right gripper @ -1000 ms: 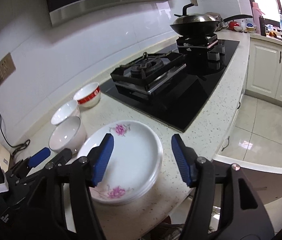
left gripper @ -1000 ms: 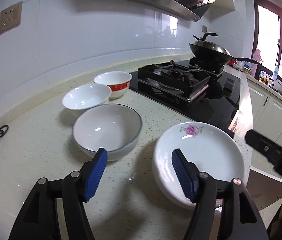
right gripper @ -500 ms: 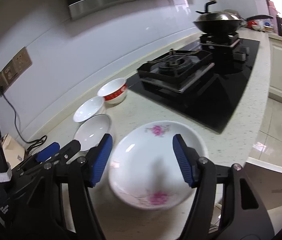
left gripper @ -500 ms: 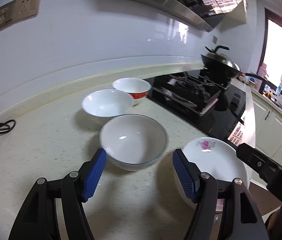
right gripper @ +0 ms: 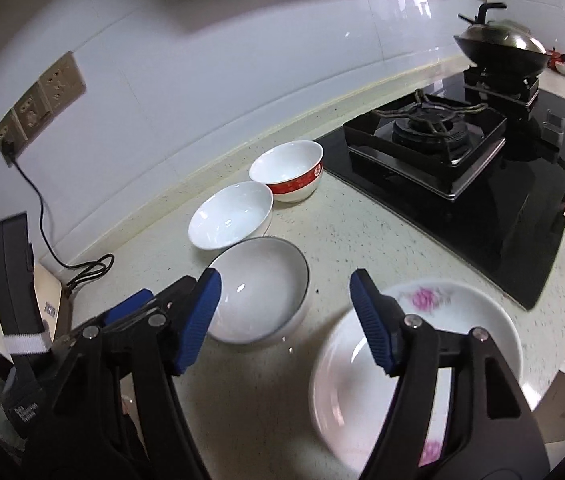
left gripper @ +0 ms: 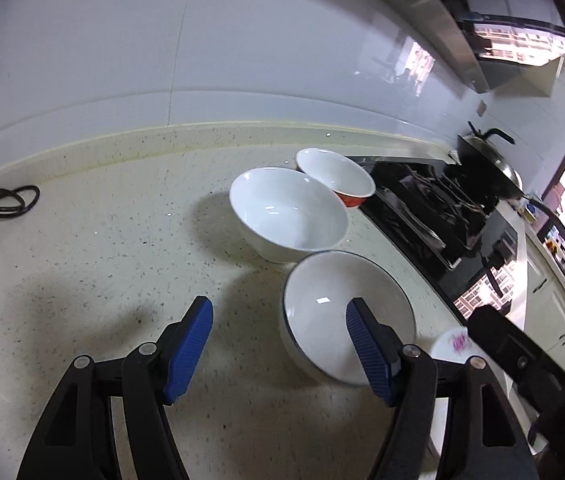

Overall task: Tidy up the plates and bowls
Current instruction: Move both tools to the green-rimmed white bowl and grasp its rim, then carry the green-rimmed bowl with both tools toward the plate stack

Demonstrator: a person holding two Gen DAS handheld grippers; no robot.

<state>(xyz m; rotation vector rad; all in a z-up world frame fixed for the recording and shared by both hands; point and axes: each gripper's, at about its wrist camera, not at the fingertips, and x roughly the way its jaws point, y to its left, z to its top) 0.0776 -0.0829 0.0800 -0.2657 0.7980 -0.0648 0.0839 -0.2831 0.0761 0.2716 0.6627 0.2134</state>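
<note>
Right wrist view shows the flowered plate stack (right gripper: 414, 356) now lying right of the right gripper (right gripper: 282, 316), whose jaws gape empty. Both grippers have swung left toward the blue-rimmed bowl (left gripper: 346, 320); the left gripper (left gripper: 278, 344), also wide apart, is probably lining up on that bowl next.

Bowls: three in total. One is a white bowl with a dark rim (right gripper: 260, 288), one is a plain white bowl (right gripper: 230, 216), and one is a white bowl with a red band (right gripper: 288, 170); all three also appear in the left wrist view. Plates: a white plate with pink flowers (right gripper: 414, 344) is visible as one item; whether more plates lie under it cannot be determined. Stove burners: two, the near burner (right gripper: 428, 126) bare and the far one carrying one wok (right gripper: 500, 46). Wall sockets: one panel (right gripper: 40, 106) with three outlets. Power cords: one cord (right gripper: 82, 270) on the table (right gripper: 362, 232). Grippers: two.
</note>
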